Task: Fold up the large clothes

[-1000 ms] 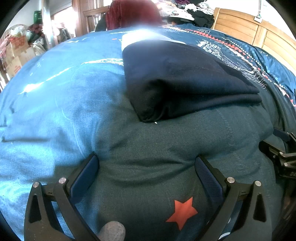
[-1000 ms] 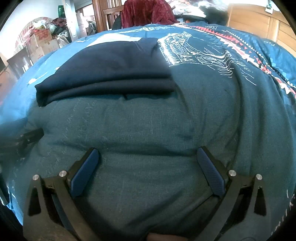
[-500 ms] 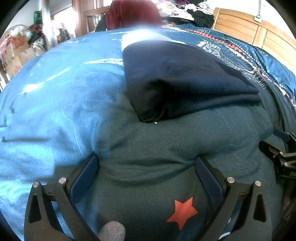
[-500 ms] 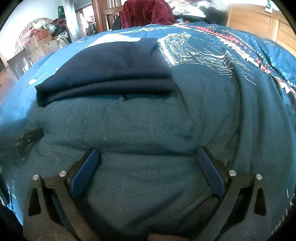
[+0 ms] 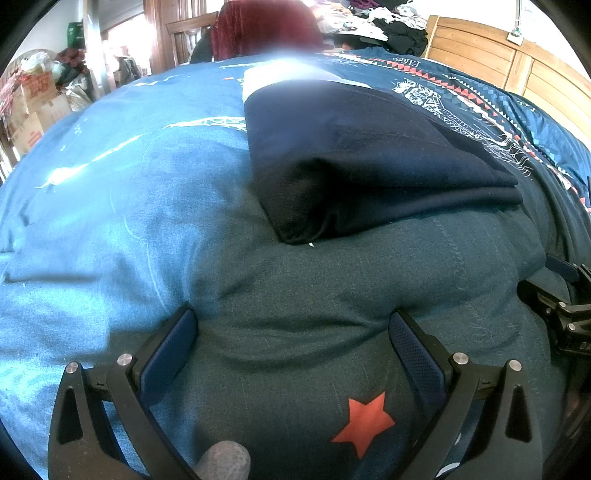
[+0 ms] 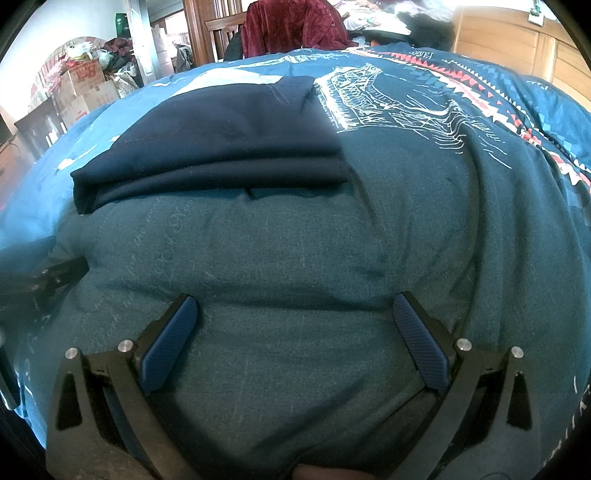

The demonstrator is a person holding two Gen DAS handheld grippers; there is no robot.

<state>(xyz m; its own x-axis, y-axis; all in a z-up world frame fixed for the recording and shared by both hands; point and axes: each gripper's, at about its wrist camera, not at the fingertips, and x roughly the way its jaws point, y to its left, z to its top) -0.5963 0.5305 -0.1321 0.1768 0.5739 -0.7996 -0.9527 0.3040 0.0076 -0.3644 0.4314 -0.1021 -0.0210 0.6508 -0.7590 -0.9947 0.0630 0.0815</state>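
Nothing has moved since the earlier frames: your two claws and both garments sit where they sat a second ago. Your left claw (image 5: 291,332) is released, its blue-padded fingers (image 5: 168,354) spread wide and resting on the dark teal garment (image 5: 295,314) near its left edge. Your right claw (image 6: 295,328) is likewise released, fingers (image 6: 421,343) wide apart, lying on the same garment further to the right; from the left wrist view its black frame shows at the right border. The teal garment lies spread on the bed, nearest you, with an orange star (image 5: 364,421) printed between the left claw's fingers and faint script lettering (image 6: 162,236) across its surface. Just beyond it, touching its far edge, lies a folded navy garment (image 6: 221,147), its layered fold facing you. Both garments rest on a blue quilt (image 5: 110,184) printed with a white line drawing (image 6: 399,107) and a band of red and white triangles (image 6: 461,77). Behind the bed stand a wooden headboard (image 5: 517,70), a dark red velvet garment over a chair (image 6: 295,26), and cardboard boxes (image 6: 88,85) at far left.
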